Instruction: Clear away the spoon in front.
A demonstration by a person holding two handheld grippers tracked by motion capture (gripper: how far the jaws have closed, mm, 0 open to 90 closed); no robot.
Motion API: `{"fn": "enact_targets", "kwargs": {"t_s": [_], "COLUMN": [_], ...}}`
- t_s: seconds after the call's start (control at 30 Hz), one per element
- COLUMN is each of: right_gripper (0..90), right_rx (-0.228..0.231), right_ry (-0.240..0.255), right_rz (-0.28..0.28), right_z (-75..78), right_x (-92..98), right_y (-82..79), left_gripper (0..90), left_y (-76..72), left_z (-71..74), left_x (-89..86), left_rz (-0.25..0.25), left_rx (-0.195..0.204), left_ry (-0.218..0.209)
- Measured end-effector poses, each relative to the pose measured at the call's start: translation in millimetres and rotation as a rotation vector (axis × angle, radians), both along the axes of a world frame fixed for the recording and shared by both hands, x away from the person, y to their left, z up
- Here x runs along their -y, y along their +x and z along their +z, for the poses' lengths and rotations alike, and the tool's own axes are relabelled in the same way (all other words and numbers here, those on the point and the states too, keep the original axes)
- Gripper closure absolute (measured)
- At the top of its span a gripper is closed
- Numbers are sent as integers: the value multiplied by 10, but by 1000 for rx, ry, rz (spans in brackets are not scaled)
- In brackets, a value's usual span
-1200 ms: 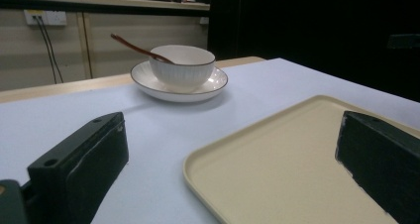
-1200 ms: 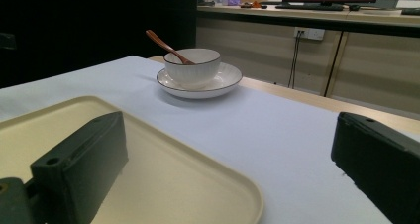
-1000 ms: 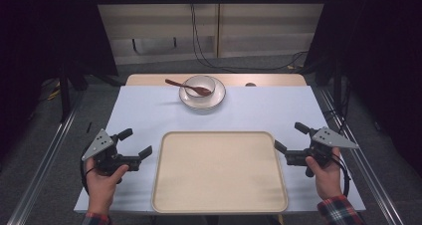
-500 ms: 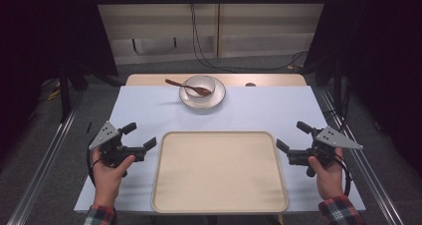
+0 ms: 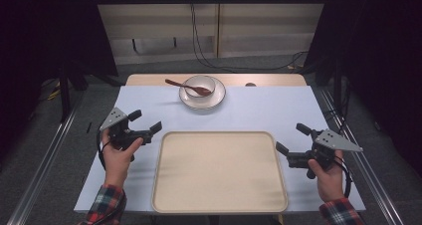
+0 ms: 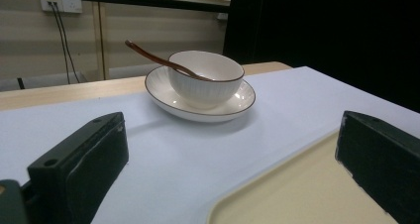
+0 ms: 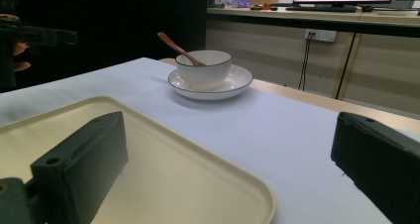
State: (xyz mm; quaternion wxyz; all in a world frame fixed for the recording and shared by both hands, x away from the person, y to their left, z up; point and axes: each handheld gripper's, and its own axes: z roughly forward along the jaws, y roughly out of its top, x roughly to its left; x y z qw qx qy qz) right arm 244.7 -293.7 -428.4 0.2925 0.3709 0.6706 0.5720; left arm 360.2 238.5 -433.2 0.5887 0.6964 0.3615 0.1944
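Both grippers, left gripper [image 5: 145, 124] and right gripper [image 5: 292, 139], flank the empty tray [image 5: 219, 171] with jaws apart, probably staged for the far bowl [image 5: 199, 85], spoon [image 5: 187, 86] and saucer [image 5: 216, 96].

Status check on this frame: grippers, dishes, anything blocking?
Left gripper open, right gripper open, both empty. Spoon in bowl on plate, far side. Tray bare; nothing blocking.

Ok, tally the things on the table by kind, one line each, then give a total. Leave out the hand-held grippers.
Round white ceramic bowl with dark rim: 1
Round white ceramic saucer plate with dark rim: 1
Brown wooden spoon: 1
Cream rectangular plastic tray: 1
Total: 4
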Motion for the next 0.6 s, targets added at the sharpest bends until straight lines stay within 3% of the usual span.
{"fn": "enact_targets", "kwargs": {"t_s": [0.13,0.3,0.33,0.6], "right_gripper": [7,7,7,7], "right_rx": [-2,0,-2,-5], "right_ry": [-8,-5,-6,5], "right_rz": [1,8,4,7], "right_z": [-5,-3,-5,-4], "right_x": [-2,10,16,15], "right_y": [-4,-5,-5,0], "left_gripper": [0,0,0,0], "left_y": [114,220,271,441], "left_z": [-16,-47,-62,-50], "left_x": [74,132,171,210], "left_rz": [9,6,16,28], "left_rx": [3,-4,-6,-10], "left_ry": [-19,-7,-32,-33]}}
